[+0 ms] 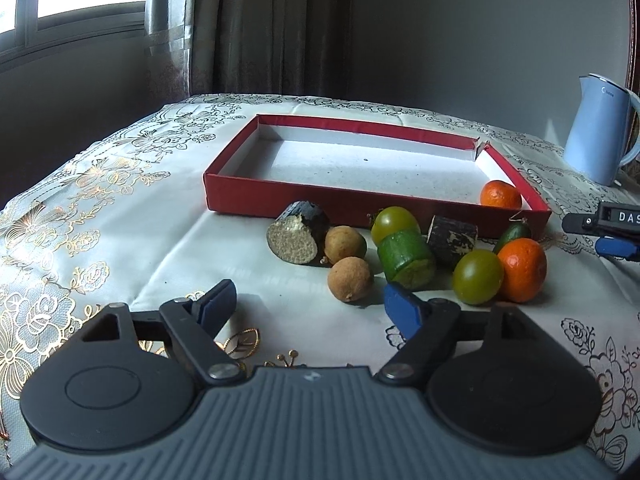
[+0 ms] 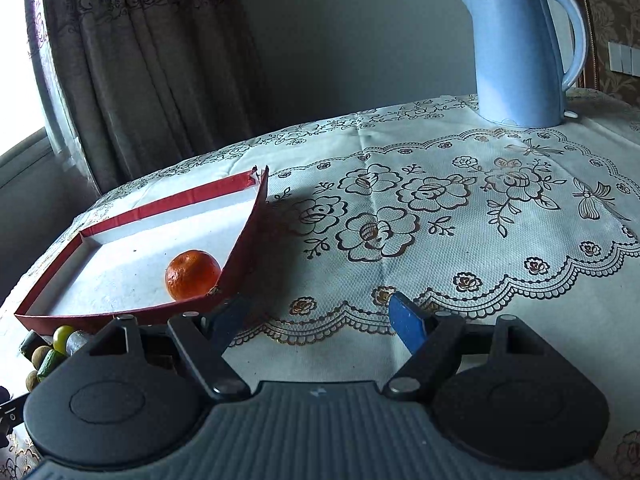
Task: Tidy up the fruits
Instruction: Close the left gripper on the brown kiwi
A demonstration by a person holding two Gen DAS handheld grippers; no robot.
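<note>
A shallow red box (image 1: 280, 203) with a white floor lies on the table; one orange mandarin (image 1: 501, 194) sits in its near right corner, also in the right wrist view (image 2: 193, 274). In front of the box lies a cluster: a dark cut piece (image 1: 298, 234), two brown longans (image 1: 350, 278), two green tomatoes (image 1: 477, 276), a green cut chunk (image 1: 407, 259), a dark block (image 1: 453, 236), a small cucumber (image 1: 513, 234) and an orange mandarin (image 1: 524, 268). My left gripper (image 1: 310, 304) is open and empty, just before the longans. My right gripper (image 2: 320, 318) is open and empty, beside the box's right wall (image 2: 248, 240).
A light blue kettle (image 2: 520, 52) stands at the back right of the table, also in the left wrist view (image 1: 600, 136). The floral tablecloth (image 2: 440, 208) covers the table. Curtains and a window are behind the far left edge. The right gripper's tip (image 1: 608, 226) shows at the right edge.
</note>
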